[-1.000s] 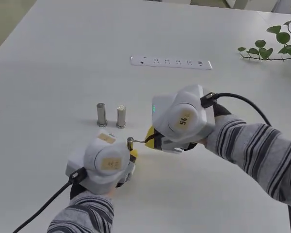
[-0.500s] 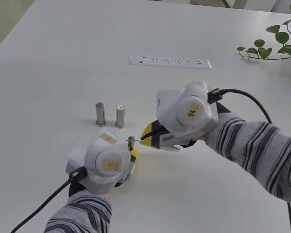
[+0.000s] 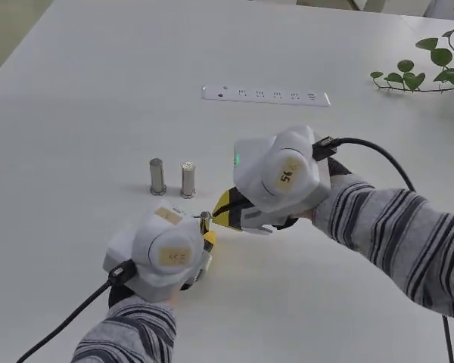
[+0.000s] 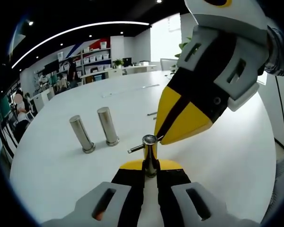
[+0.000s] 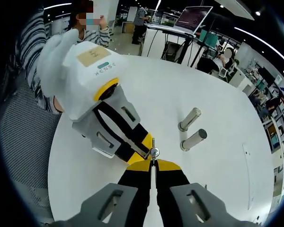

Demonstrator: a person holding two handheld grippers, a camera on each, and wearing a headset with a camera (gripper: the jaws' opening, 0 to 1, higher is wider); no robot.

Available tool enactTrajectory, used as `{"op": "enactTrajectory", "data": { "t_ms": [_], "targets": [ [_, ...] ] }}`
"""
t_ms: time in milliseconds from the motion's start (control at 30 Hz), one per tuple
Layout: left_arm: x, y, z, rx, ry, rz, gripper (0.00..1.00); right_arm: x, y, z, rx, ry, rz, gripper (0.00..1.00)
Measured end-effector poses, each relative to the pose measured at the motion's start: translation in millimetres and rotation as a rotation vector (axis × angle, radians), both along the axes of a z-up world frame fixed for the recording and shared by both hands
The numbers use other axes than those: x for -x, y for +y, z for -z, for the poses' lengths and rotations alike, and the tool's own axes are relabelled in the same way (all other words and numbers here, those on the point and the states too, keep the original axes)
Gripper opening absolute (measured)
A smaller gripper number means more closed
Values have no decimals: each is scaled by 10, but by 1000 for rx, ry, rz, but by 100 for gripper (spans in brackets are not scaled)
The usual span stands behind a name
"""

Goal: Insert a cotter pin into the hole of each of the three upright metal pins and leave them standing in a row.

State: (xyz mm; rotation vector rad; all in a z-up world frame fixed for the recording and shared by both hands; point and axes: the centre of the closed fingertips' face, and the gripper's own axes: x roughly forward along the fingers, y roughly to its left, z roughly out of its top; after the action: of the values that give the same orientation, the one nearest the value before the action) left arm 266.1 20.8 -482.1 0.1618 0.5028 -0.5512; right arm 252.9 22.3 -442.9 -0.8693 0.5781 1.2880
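One pin (image 4: 150, 158) is gripped upright at frame centre by the left hand-held gripper (image 4: 150, 171). The right hand-held gripper (image 4: 162, 136) is clenched on a cotter pin (image 4: 135, 149), whose end shows through the pin's hole. A second pin (image 3: 157, 176) and a third pin (image 3: 188, 180) stand left of centre on the worktop (image 3: 98, 91), seemingly unfitted. Two insertions are judged left.

The foot of the metal pin (image 4: 149, 153) is hidden between the left fingers (image 4: 131, 180). One end of the cotter pin (image 4: 135, 149) vanishes behind the tips of the right fingers (image 4: 189, 118); in the head view it is too small to make out.
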Motion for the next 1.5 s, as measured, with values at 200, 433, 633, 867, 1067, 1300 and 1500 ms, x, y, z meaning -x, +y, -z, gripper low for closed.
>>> {"op": "enactTrajectory", "data": {
  "t_ms": [200, 433, 633, 867, 1067, 1300, 1500],
  "targets": [
    [-2, -2, -3, 1, -5, -3, 5, -3, 21, -3, -21, 10, 15, 0],
    [-9, -2, -2, 1, -6, -4, 5, 4, -37, -37, -19, 12, 26, 5],
    [-9, -4, -3, 3, -4, -6, 5, -9, -68, -47, -17, 9, 30, 0],
    [-7, -2, -5, 4, 1, -5, 5, 1, -48, -35, -22, 15, 38, 0],
    [-6, 0, -9, 6, 2, -5, 5, 0, -41, -40, -27, 14, 42, 0],
    [-6, -1, -8, 6, 2, -5, 5, -1, -16, -52, -45, 20, 53, 0],
    [-9, -5, -10, 2, -4, 0, 5, -12, -37, -48, -70, 35, 107, 3]
  ]
}}
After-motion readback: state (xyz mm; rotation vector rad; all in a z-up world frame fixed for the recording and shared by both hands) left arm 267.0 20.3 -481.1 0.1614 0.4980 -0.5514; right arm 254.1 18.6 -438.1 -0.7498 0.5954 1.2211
